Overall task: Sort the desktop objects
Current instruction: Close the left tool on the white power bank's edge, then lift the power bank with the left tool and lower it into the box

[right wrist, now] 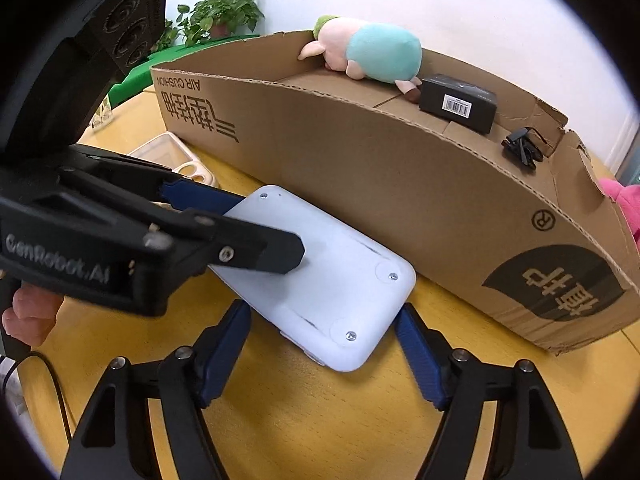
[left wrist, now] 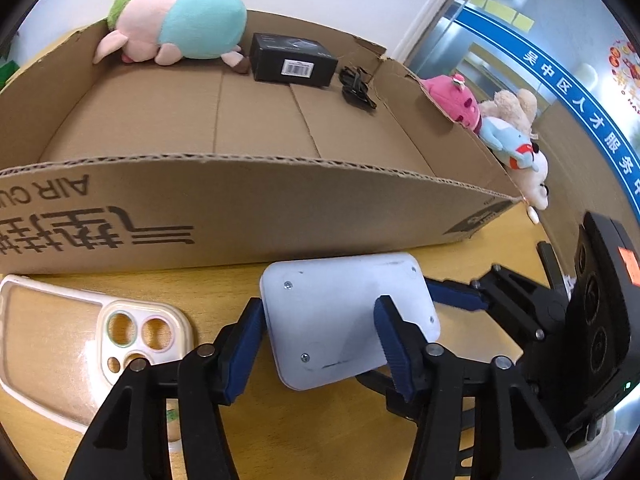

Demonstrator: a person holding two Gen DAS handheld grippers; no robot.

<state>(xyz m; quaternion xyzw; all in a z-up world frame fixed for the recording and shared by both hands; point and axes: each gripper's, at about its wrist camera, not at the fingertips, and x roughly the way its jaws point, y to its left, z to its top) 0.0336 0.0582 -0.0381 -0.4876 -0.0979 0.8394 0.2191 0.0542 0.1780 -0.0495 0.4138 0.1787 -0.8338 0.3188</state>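
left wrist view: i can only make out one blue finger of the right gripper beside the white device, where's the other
Observer: The right wrist view shows the right gripper straddling a rounded corner of the white device, one finger on each side.
Operator: clamped yet
Observer: Its pads sit right at the device's two edges. I cannot tell whether they press.
Operator: anything past the box on my left
Observer: A potted plant stands beyond the far left end of the cardboard box.

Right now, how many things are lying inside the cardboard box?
3: a plush toy at the far wall, a black box beside it, and a black clip near the torn corner. The near wall may hide others.
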